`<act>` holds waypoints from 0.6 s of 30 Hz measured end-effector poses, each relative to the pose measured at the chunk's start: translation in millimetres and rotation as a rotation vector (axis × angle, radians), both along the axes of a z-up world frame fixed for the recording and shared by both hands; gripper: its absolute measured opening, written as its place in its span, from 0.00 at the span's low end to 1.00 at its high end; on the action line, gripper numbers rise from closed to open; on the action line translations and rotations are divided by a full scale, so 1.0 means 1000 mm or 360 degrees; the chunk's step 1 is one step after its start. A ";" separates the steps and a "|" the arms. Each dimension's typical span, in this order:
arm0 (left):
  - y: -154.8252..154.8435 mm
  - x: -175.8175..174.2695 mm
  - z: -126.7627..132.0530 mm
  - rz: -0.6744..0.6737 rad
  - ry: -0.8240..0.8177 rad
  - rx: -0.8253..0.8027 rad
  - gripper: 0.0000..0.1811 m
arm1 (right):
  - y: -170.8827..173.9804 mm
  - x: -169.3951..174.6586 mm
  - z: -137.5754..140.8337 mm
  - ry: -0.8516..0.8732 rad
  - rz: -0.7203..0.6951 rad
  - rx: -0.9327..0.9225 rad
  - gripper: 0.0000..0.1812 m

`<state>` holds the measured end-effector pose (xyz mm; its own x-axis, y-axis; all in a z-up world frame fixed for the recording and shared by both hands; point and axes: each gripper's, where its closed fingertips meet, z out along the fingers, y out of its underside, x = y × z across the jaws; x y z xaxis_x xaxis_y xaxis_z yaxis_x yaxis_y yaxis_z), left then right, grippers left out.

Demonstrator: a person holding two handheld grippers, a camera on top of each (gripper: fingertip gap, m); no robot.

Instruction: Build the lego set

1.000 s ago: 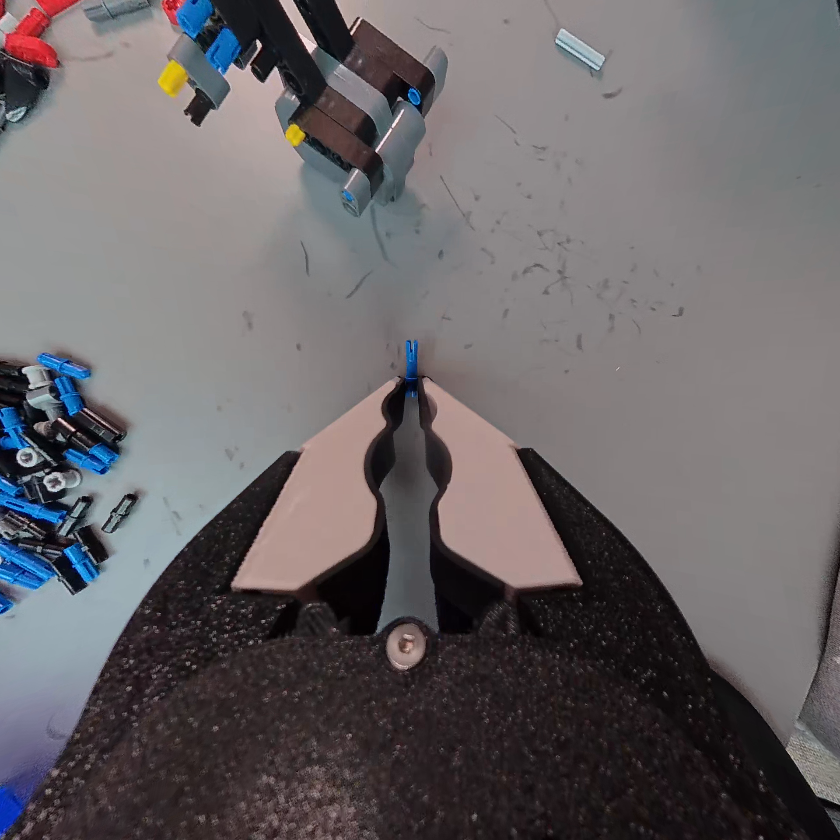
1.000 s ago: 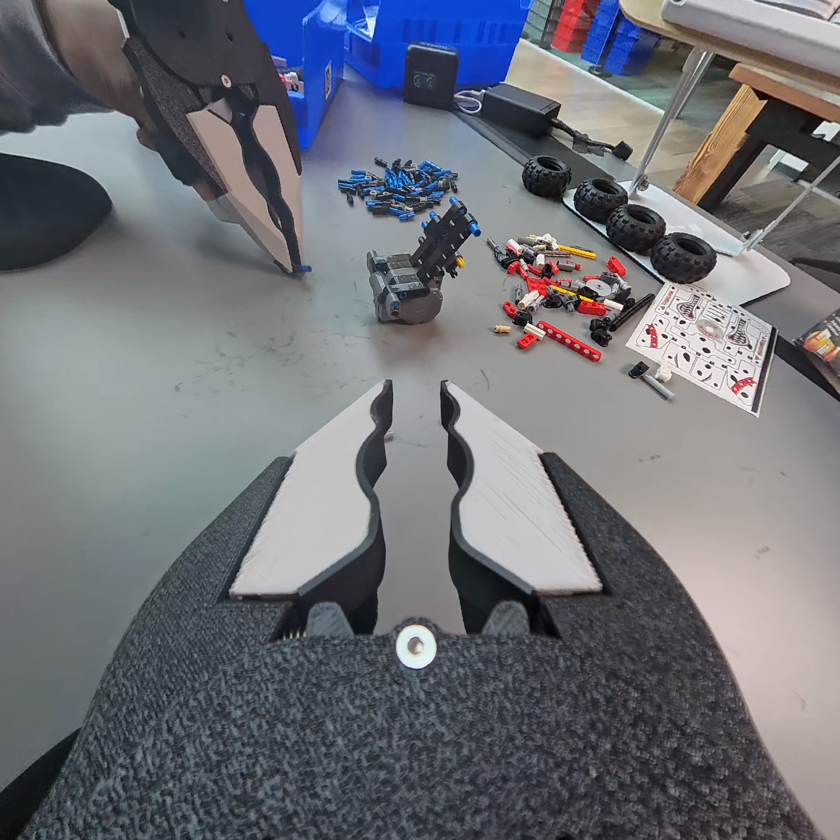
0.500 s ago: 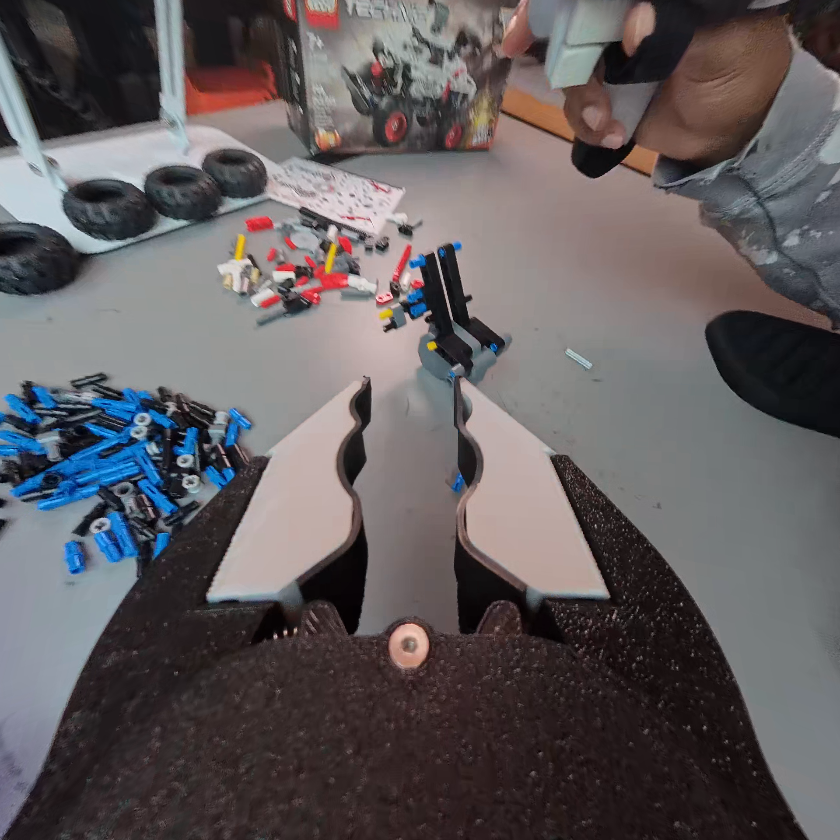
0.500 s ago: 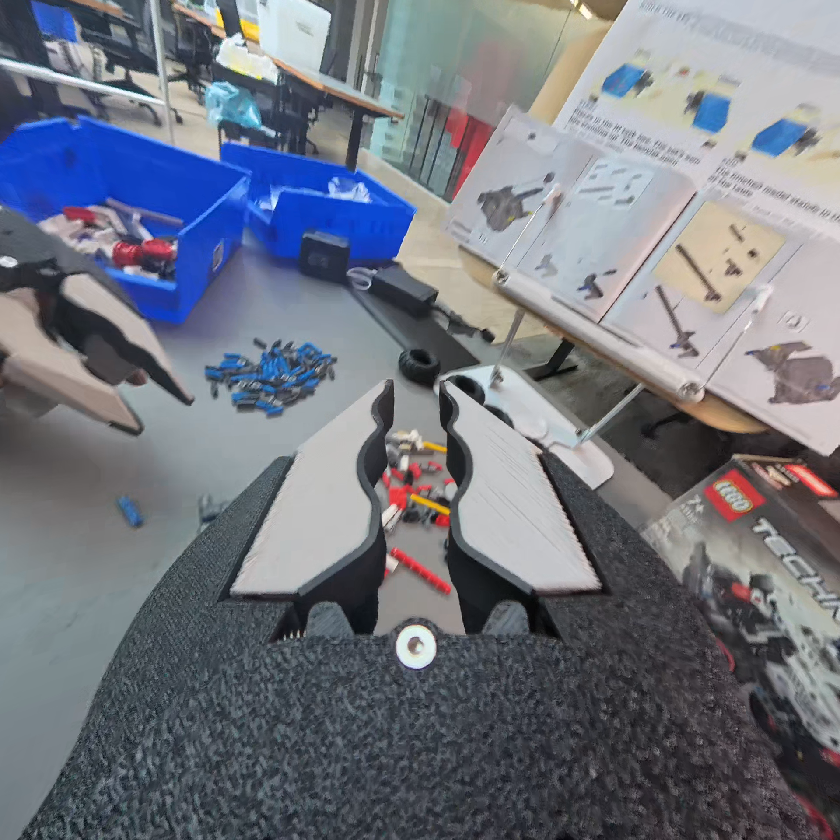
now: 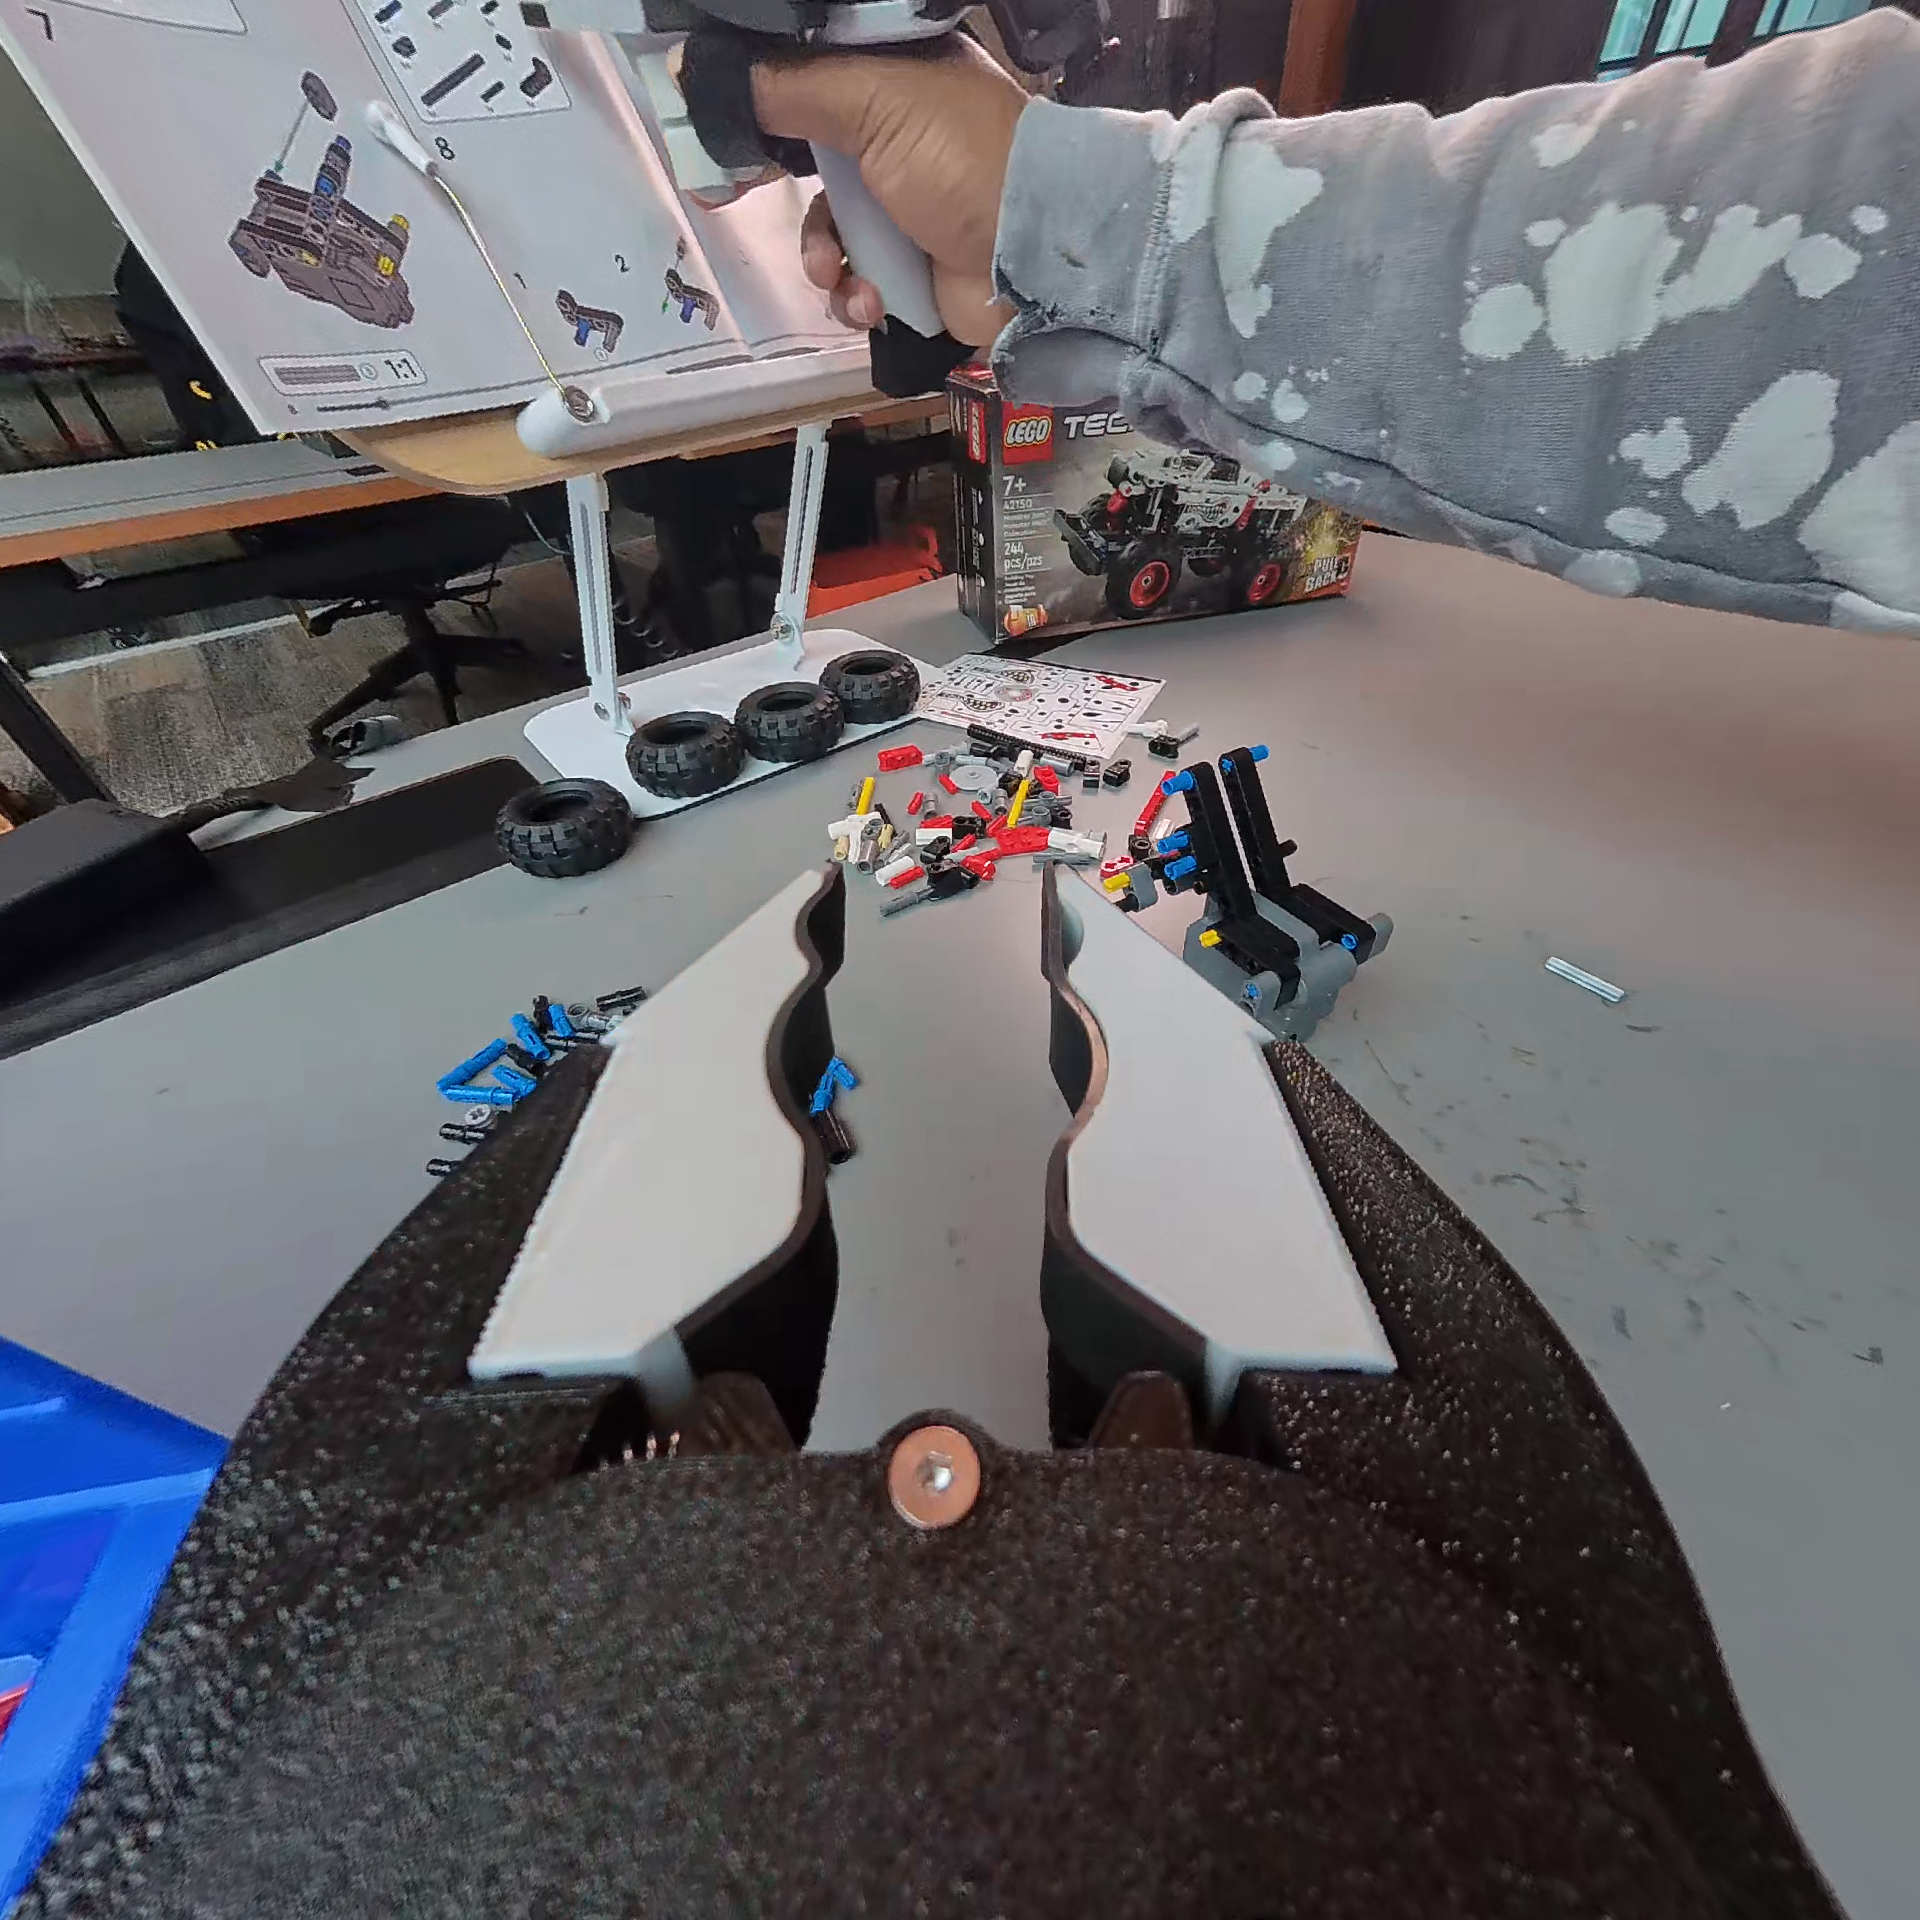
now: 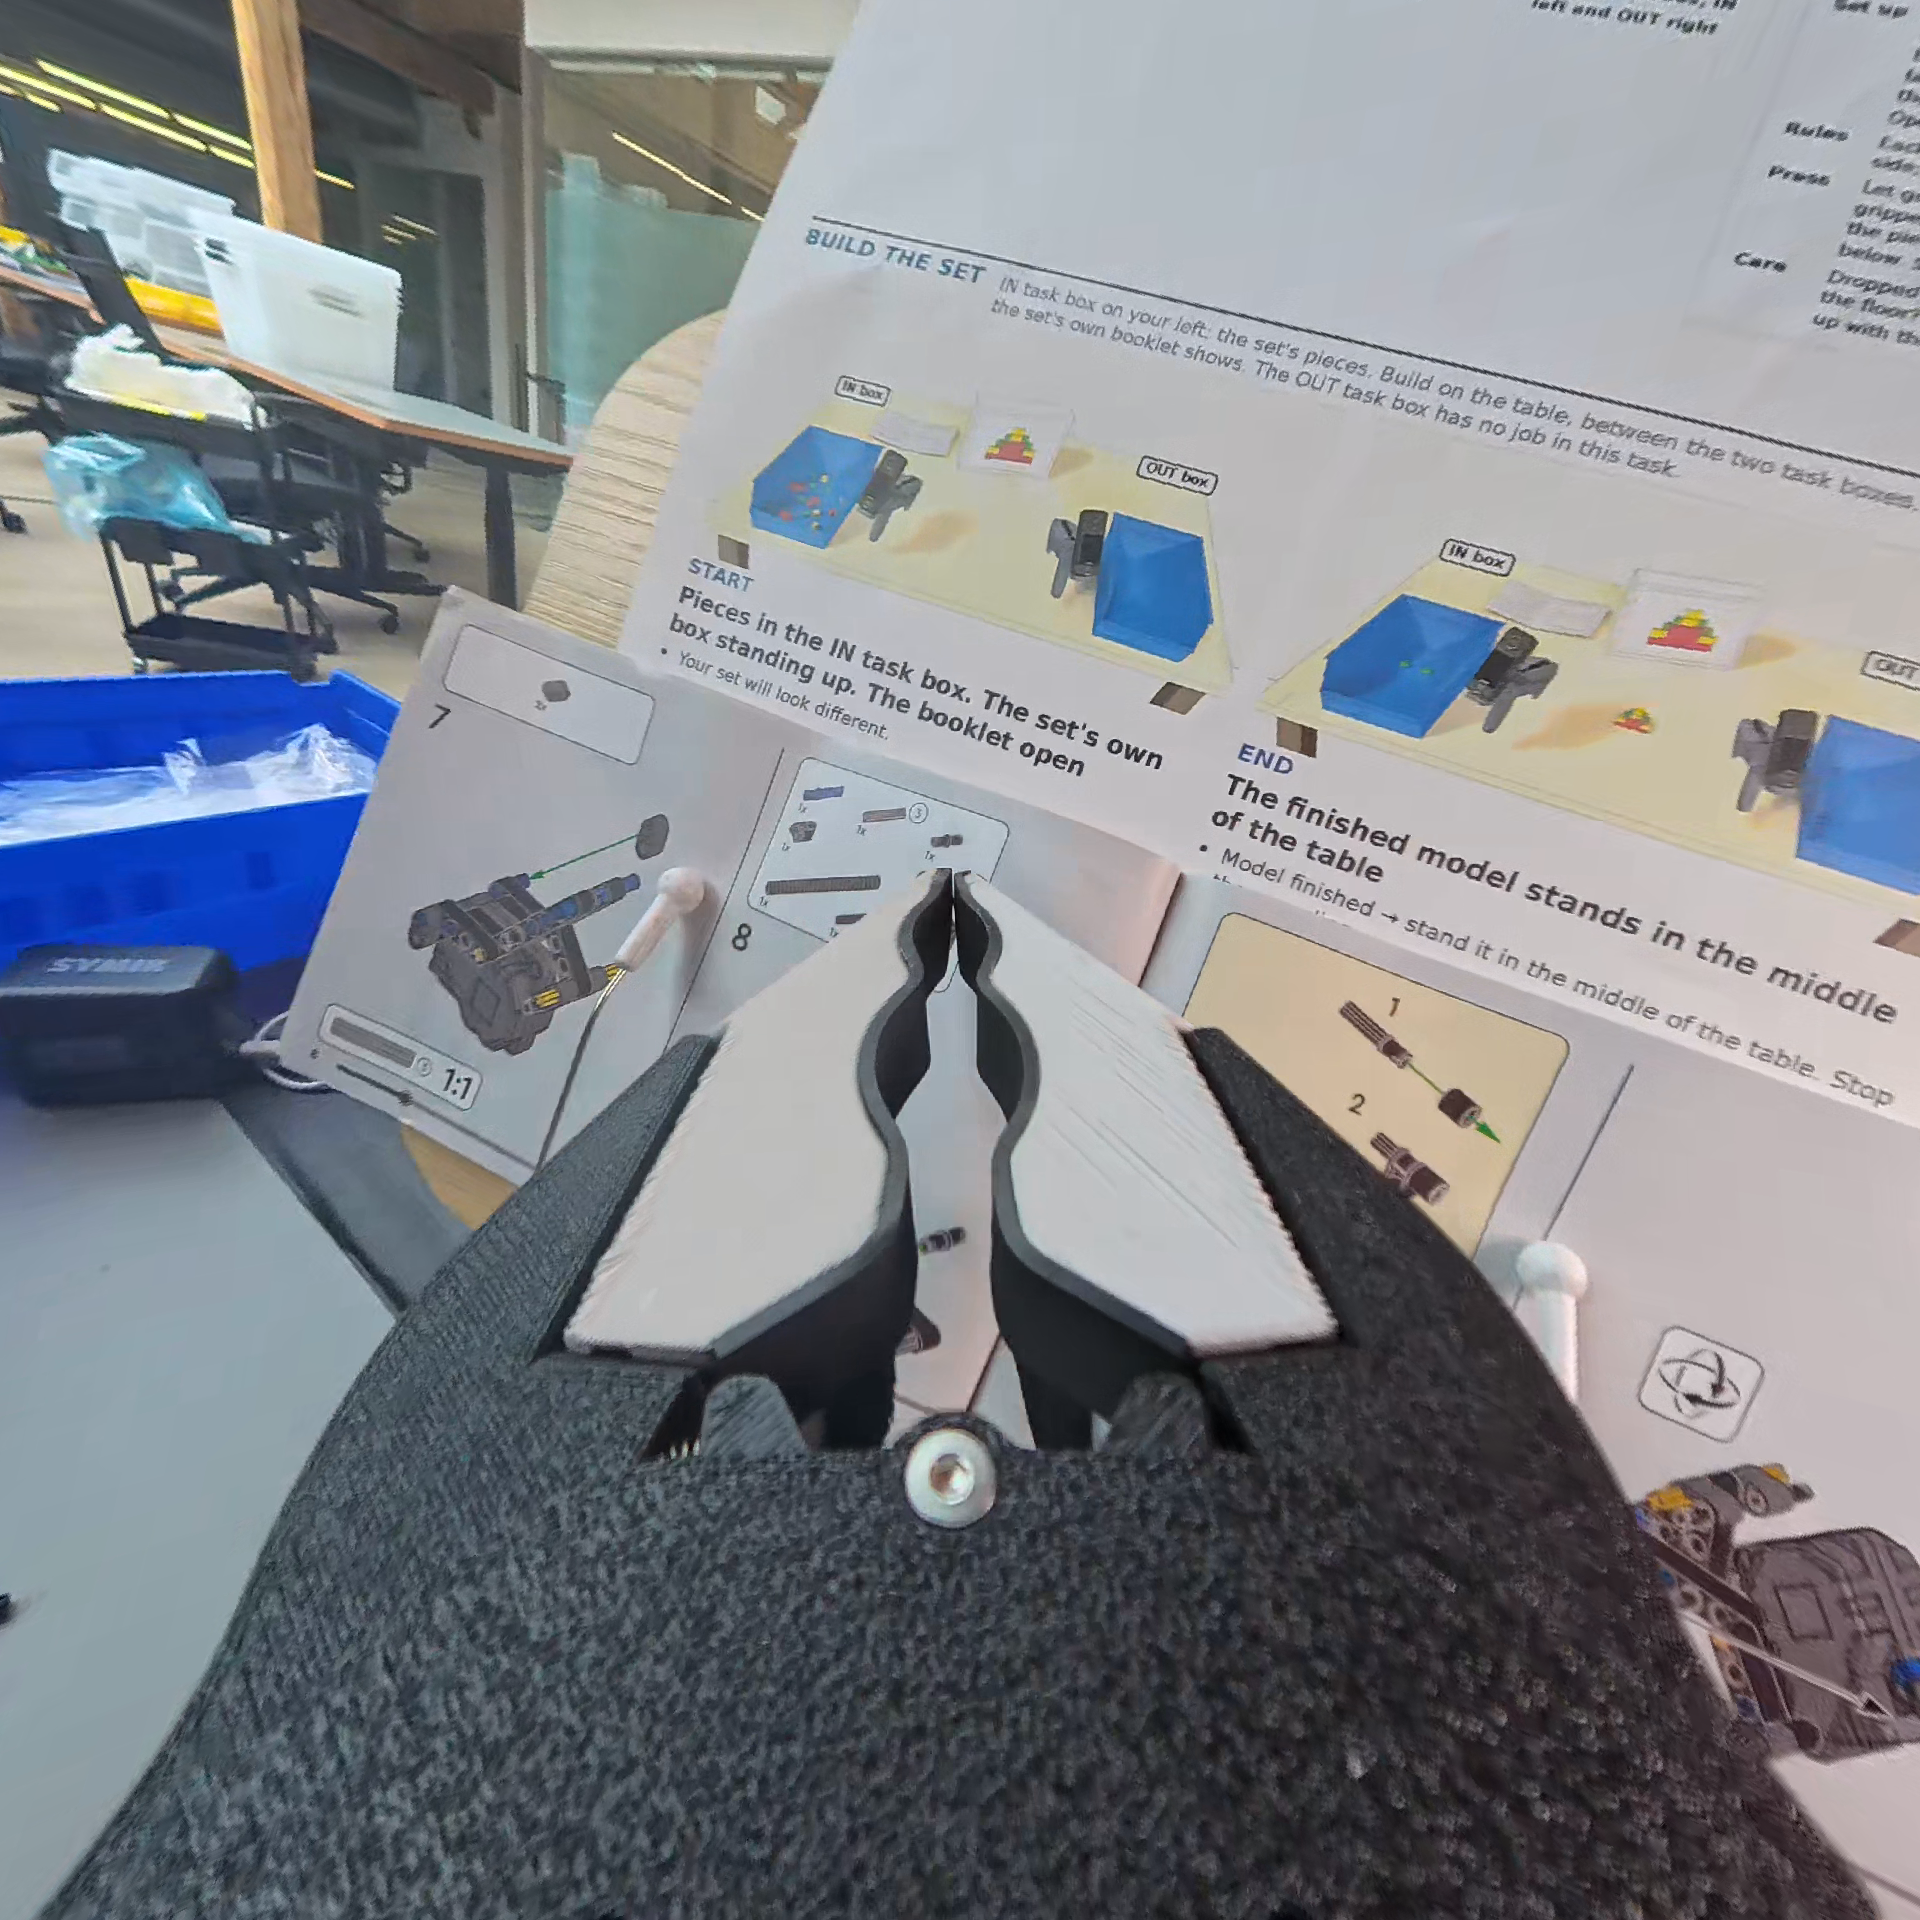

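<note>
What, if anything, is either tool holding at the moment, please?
Nothing. The left tool is open over the table, its jaws bare; the right tool is shut with nothing visible between its tips, pointing at the instruction booklet.

Left tool (image 5: 940,883): grainy matt black shell, smooth matt grey finger faces, shiny metal screw (image 5: 932,1481). Desk (image 5: 1558,790): matt grey, scuffed. Tyres (image 5: 681,752): knobbly black rubber. Bricks (image 5: 966,821): glossy plastic. Booklet (image 6: 582,862): smooth paper. Bin (image 6: 156,831): glossy blue plastic. Sleeve (image 5: 1507,312): mottled grey cloth.
</note>
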<state>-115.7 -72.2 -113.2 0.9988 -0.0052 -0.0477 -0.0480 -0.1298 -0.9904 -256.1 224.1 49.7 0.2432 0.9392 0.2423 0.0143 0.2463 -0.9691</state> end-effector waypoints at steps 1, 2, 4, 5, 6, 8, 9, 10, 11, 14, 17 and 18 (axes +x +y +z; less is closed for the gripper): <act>0.000 0.000 0.000 -0.0003 -0.0003 0.0000 0.21 | 0.004 -0.005 -0.001 -0.0011 -0.0009 -0.0002 0.00; 0.000 0.000 0.000 -0.0004 -0.0005 0.0000 0.21 | 0.008 -0.009 -0.002 -0.0021 -0.0021 -0.0005 0.00; 0.000 0.001 0.001 -0.0011 -0.0002 0.0000 0.21 | 0.010 -0.012 -0.003 -0.0027 -0.0012 -0.0004 0.00; 0.000 0.001 0.001 -0.0016 0.0005 -0.0002 0.21 | 0.010 -0.013 -0.004 -0.0030 -0.0016 0.0004 0.00; 0.000 0.002 0.001 -0.0020 0.0014 -0.0004 0.21 | 0.011 -0.013 -0.004 -0.0035 -0.0021 0.0013 0.00; 0.001 0.004 0.000 -0.0030 0.0037 -0.0009 0.21 | 0.012 -0.013 -0.005 -0.0053 -0.0031 0.0032 0.00; 0.001 0.005 0.000 -0.0035 0.0049 -0.0012 0.21 | 0.012 -0.013 -0.006 -0.0064 -0.0036 0.0048 0.00; 0.002 0.006 -0.001 -0.0040 0.0059 -0.0017 0.21 | 0.012 -0.013 -0.006 -0.0073 -0.0043 0.0068 0.00; 0.002 0.007 -0.002 -0.0045 0.0064 -0.0023 0.21 | 0.011 -0.013 -0.007 -0.0084 -0.0050 0.0083 0.00; 0.003 0.008 -0.005 -0.0052 0.0058 -0.0042 0.21 | 0.011 -0.013 -0.007 -0.0102 -0.0060 0.0102 0.00; 0.003 0.006 -0.007 -0.0045 0.0049 -0.0052 0.21 | 0.009 -0.012 -0.007 -0.0104 -0.0057 0.0102 0.00; 0.003 0.005 -0.009 -0.0042 0.0048 -0.0060 0.21 | 0.008 -0.012 -0.008 -0.0107 -0.0053 0.0102 0.00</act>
